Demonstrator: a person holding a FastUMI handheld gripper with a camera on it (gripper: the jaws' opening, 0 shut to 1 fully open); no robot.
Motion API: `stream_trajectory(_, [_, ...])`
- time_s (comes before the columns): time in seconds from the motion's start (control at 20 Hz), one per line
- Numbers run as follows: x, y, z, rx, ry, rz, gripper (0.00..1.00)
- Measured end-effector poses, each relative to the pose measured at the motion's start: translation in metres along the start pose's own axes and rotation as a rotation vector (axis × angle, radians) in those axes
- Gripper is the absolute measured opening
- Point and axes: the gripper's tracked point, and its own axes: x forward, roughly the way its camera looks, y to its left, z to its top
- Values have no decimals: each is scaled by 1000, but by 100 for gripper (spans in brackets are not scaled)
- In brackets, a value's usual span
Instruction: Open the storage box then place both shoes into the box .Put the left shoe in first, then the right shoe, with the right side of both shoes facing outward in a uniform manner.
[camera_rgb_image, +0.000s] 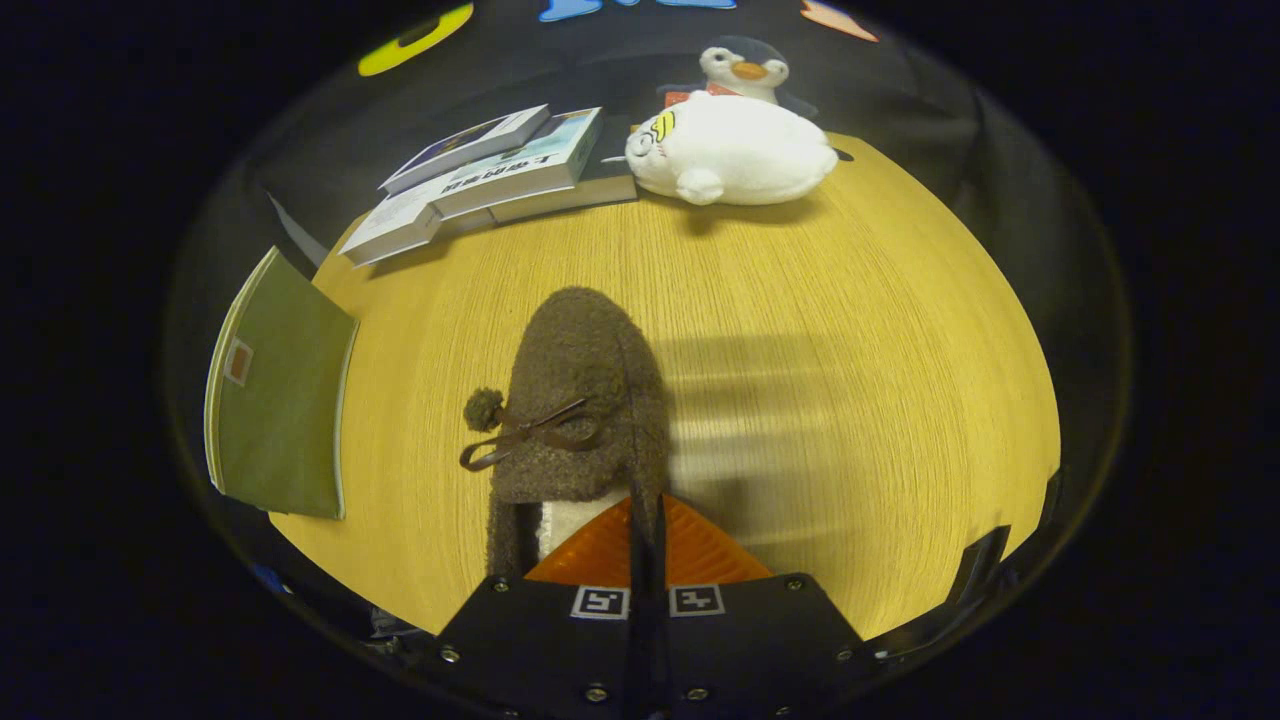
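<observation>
Fingers (600, 545) closed down to a thin slit, clamped on the right-hand collar wall of the brown fuzzy shoe (585, 400), judging by the fabric edge running between them. Gripper (648, 560) sits at the heel end; the toe points away, pale lining visible just ahead of the fingers, bow and pom-pom on the vamp. Whether the sole rests on the wooden table (850, 300) or hangs just above it cannot be told.

Storage box not identified from here. Green folder (280, 400) lies left of the shoe. Beyond the toe, well apart: stack of books (500, 170), white plush (735, 150), penguin toy (745, 68) behind it.

Judgement: carry step, shoe in hand. Pinch is on soft collar only, so the toe will likely sag and swing. Keep the squeeze firm, move slowly, hold the heel level, and fix the shoe's right side toward the box opening before lowering. Confirm which shoe this is; left goes first.
</observation>
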Motion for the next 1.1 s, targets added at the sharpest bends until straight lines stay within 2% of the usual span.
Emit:
stream_trajectory(0.35, [-32, 27, 13, 49, -46, 38, 1])
stream_trajectory(0.6, [-60, 61, 25, 81, -77, 94, 0])
stream_trajectory(1.1, [-107, 134, 62, 57, -140, 163, 0])
